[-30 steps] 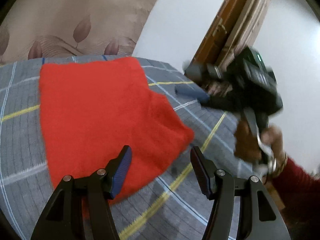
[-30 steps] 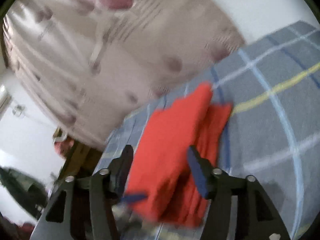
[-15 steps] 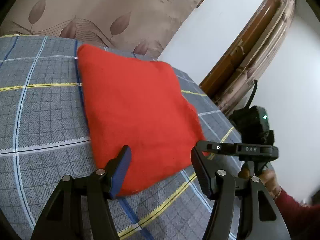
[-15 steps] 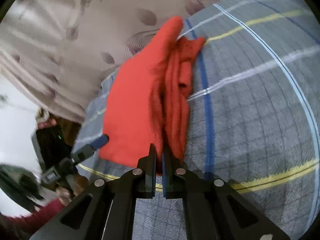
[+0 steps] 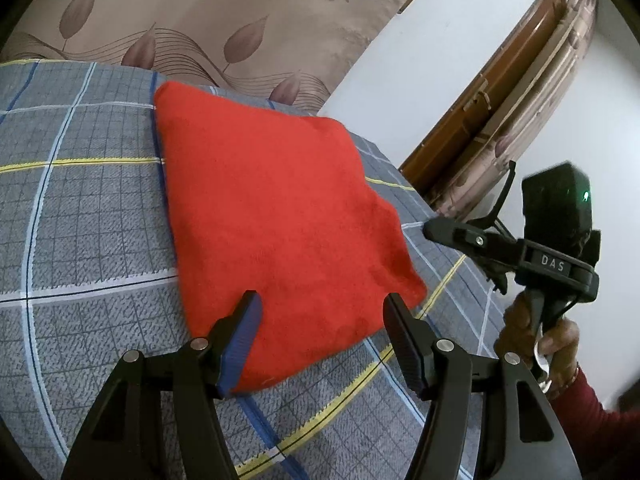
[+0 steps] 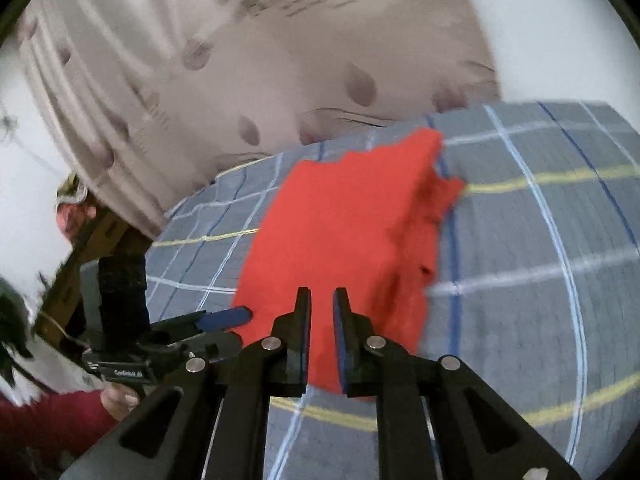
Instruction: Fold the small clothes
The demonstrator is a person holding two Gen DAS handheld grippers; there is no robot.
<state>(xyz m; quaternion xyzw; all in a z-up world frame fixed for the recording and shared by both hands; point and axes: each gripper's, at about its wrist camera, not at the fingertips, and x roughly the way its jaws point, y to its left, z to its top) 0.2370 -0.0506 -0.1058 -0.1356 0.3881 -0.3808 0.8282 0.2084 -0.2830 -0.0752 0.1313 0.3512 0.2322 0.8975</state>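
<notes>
The red cloth [image 5: 276, 216] lies folded in a rough square at frame centre on the plaid bed [image 5: 80, 208], layers stacked so only a tidy-up seems left. Left tongs [image 5: 320, 340] are spread wide over its near edge, gripping nothing. Right tongs [image 6: 320, 332] show a narrow gap, apparently empty. Bare bed on both sides leaves room; the wall [image 5: 200, 12] bounds the top.

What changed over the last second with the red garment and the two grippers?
The right gripper, clamped on the red garment half a second ago, has parted slightly and released it, pulling back. The garment lies folded flat on the plaid sheet. The left gripper stays open, hovering.
</notes>
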